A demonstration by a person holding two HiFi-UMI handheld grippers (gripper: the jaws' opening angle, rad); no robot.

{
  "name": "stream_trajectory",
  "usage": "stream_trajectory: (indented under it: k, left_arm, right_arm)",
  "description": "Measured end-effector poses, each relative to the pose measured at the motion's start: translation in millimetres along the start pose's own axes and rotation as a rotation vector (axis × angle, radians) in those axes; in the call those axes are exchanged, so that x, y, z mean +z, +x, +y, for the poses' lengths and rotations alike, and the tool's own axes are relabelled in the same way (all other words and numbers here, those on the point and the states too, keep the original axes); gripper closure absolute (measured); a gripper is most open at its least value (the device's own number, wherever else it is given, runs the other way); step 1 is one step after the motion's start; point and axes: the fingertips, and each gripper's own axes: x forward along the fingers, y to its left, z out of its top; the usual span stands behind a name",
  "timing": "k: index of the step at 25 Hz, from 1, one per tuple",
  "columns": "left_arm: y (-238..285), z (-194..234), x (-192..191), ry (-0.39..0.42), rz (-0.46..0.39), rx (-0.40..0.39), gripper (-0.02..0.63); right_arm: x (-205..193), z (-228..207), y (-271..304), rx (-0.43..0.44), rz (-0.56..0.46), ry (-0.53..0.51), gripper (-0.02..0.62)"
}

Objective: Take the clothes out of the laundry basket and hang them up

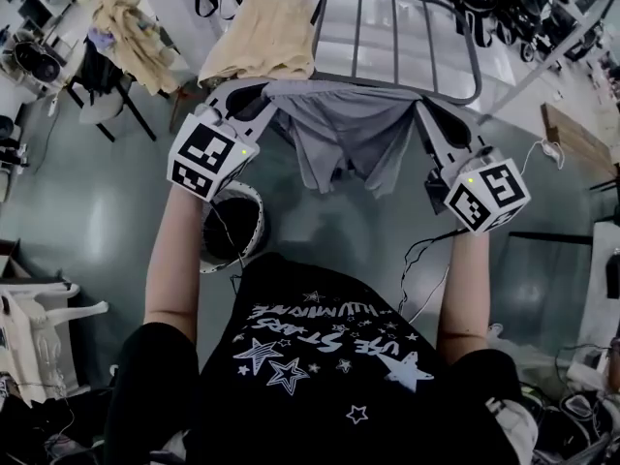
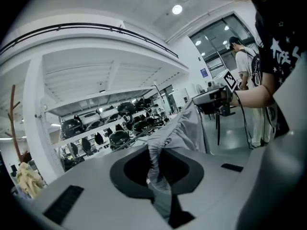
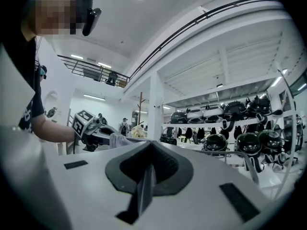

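A grey garment [image 1: 349, 139] hangs stretched between my two grippers, just in front of the metal drying rack [image 1: 397, 27]. My left gripper [image 1: 258, 98] is shut on its left top edge, where bunched grey cloth [image 2: 165, 138] runs into the jaws [image 2: 157, 178]. My right gripper [image 1: 424, 111] is shut on the right top edge, with a thin fold of the cloth [image 3: 145, 188] pinched between the jaws. In the right gripper view the left gripper [image 3: 88, 123] shows across the cloth. A beige garment [image 1: 262, 37] is draped over the rack's left part.
The white laundry basket [image 1: 254, 201] stands on the floor under my left arm. A chair with beige cloth [image 1: 121, 27] is at the upper left. A white plastic chair [image 1: 39, 318] stands at the lower left. Shelves of black helmets [image 3: 240, 128] are behind the rack. Cables trail on the floor.
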Motion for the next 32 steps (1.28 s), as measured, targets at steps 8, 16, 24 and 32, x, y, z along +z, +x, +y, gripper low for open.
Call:
stream_trajectory:
  k: [8, 16, 24, 32]
  left_arm:
    - [59.0, 15.6, 62.0, 0.024, -0.066, -0.02, 0.552]
    - [130.1, 71.0, 102.6, 0.059, -0.172, -0.032, 0.552]
    - [214.2, 144.4, 118.6, 0.069, -0.213, -0.059, 0.552]
    - [289.1, 204.3, 112.6, 0.06, -0.237, -0.085, 0.552]
  right_arm:
    - [27.1, -58.6, -13.8, -0.091, -0.069, 0.01, 0.583]
    - [53.9, -116.2, 16.3, -0.17, -0.112, -0.051, 0.583]
    - [68.9, -197.4, 82.6, -0.235, -0.081, -0.067, 0.583]
    - [68.4, -264.6, 143.3, -0.305, -0.067, -0.081, 0.583]
